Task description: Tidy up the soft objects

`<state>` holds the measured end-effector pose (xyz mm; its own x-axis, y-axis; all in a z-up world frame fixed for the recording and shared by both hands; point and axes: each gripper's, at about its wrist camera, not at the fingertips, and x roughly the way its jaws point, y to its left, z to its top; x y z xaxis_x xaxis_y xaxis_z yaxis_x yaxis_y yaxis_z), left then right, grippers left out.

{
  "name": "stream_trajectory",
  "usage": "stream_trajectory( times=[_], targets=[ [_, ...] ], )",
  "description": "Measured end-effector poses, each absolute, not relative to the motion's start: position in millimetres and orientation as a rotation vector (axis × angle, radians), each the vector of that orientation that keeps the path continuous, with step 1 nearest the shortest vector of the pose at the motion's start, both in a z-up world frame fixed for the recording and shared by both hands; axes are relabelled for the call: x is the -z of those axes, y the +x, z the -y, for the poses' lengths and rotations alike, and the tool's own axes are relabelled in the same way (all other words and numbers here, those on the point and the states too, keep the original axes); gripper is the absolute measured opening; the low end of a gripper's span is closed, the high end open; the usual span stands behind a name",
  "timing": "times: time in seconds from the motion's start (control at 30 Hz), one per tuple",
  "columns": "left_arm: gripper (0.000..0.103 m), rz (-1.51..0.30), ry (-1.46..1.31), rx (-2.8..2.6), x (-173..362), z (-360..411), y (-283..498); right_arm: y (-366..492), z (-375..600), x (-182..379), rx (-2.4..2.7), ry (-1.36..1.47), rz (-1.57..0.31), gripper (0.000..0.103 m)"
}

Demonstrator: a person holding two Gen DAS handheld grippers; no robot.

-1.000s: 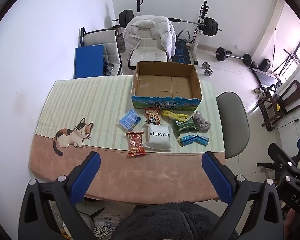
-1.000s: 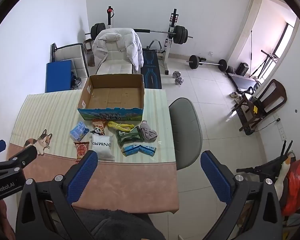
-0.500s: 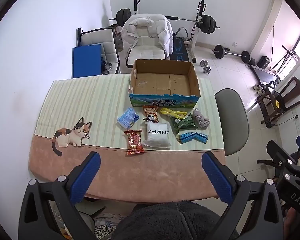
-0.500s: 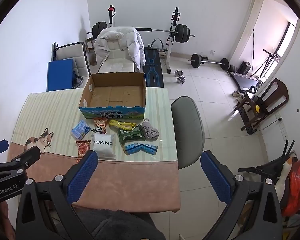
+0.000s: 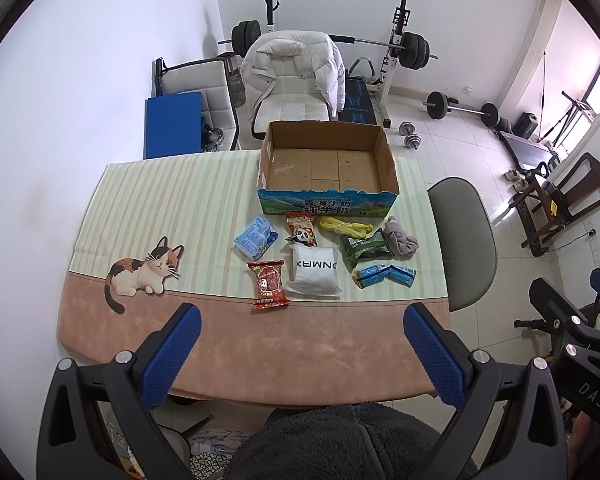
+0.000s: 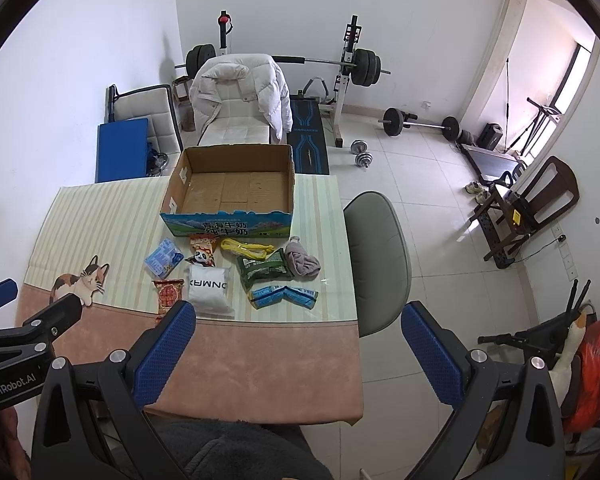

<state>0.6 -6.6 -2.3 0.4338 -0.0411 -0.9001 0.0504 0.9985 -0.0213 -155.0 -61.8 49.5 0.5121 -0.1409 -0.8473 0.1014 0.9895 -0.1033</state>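
An empty cardboard box (image 5: 327,168) (image 6: 232,190) stands at the table's far side. In front of it lie several soft things: a blue pack (image 5: 256,237), a panda snack bag (image 5: 301,229), a yellow strap (image 5: 342,227), a grey cloth (image 5: 400,239) (image 6: 302,262), a green pouch (image 5: 366,245), a white pouch (image 5: 314,274) (image 6: 209,291), a red snack bag (image 5: 269,284) and a blue wrapper (image 5: 384,275). My left gripper (image 5: 302,354) is open and empty, high above the near table edge. My right gripper (image 6: 298,354) is open and empty, over the table's near right corner.
The table (image 5: 148,216) wears a striped cloth with a cat picture (image 5: 144,272). A grey chair (image 5: 462,240) stands at its right side. A white chair with a jacket (image 5: 294,76), a blue mat (image 5: 173,124) and a barbell rack (image 5: 396,52) stand behind.
Both grippers have drifted slightly, so the table and box sit a little differently in view. Nothing on the table has moved, and both grippers stay open.
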Motion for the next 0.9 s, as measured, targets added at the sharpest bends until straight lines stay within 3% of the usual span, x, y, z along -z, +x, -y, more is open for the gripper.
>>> stream_trajectory(
  times=[0.9],
  targets=[
    [0.103, -1.107, 0.008, 0.055, -6, 5, 1, -147, 51, -51, 0.130, -0.037, -1.020, 0.103]
  ],
)
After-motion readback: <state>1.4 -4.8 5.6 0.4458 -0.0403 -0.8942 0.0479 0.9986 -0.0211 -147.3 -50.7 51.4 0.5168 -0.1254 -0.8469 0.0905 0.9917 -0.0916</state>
